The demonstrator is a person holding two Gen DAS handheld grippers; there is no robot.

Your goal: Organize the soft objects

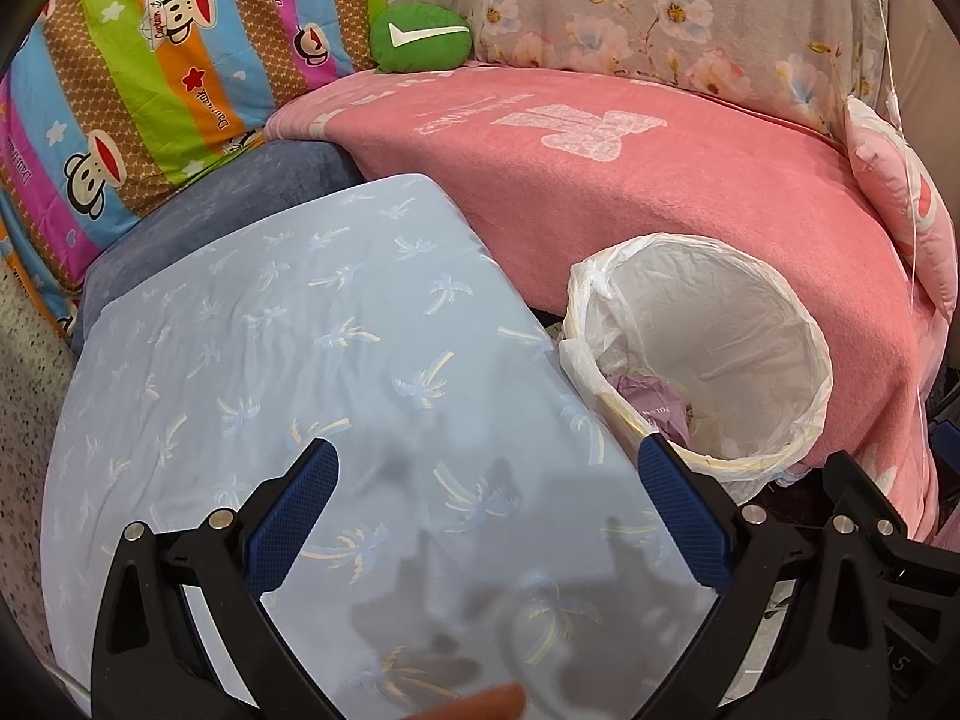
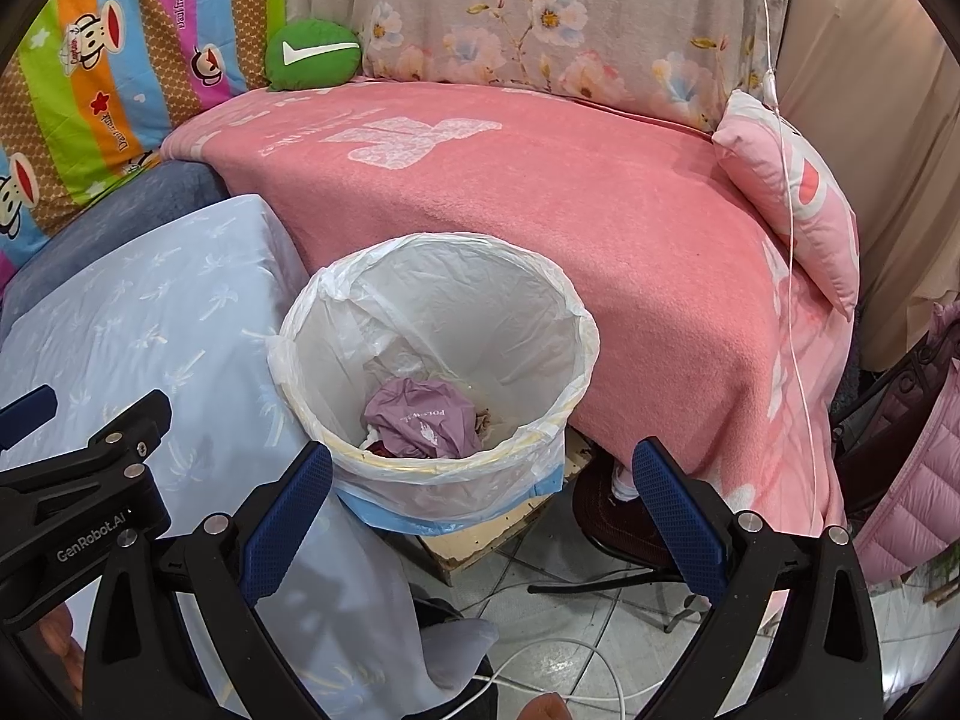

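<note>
Striped cartoon-monkey quilt (image 1: 150, 78) printed "Paul Frank", pale blue palm-print pillow (image 1: 336, 396) lay beneath left gripper (image 1: 486, 474), jaws wide apart and empty, marked "GenRobot.AI", green round cushion (image 2: 313, 53), bag-lined bin (image 2: 438, 372), right gripper (image 2: 483, 474) spread wide, empty, pink terry blanket (image 2: 570, 228).

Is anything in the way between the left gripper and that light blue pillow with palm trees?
Nothing visible. The left gripper hangs open right above the light blue pillow, with only air between. The lined bin stands off to its right, beside the pillow.
</note>
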